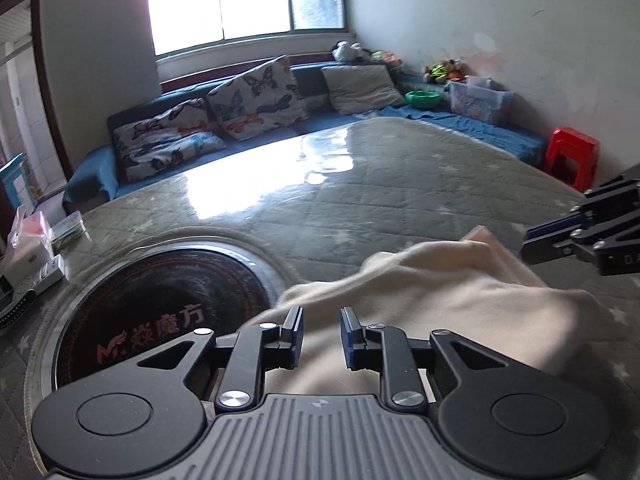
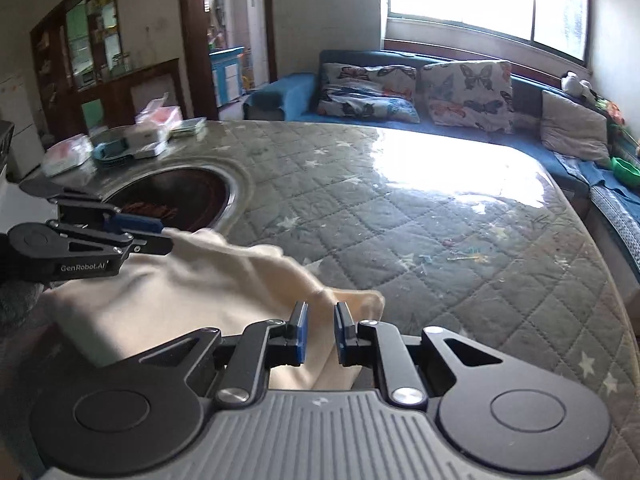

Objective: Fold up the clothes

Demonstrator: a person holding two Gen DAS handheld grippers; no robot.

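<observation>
- Two grippers work over one cream-coloured soft fleece garment [image 1: 440,304], which lies bunched on the grey quilted star-print desk cover [image 1: 360,184] under a glossy clear sheet.
- We see our left gripper [image 1: 320,338] hovering over the garment with its blue-padded fingers [image 1: 347,340] a narrow gap apart, nothing pinched between them.
- We see our right gripper [image 2: 320,336] with fingers nearly closed, a fold of the cream cloth caught between the pads near the garment's far corner.
- Just beside the garment sits a round dark burner plate [image 1: 168,312] set into the desk.
- Beyond the desk, a blue sofa [image 1: 304,80] carries butterfly-print cushions [image 1: 256,96].
</observation>
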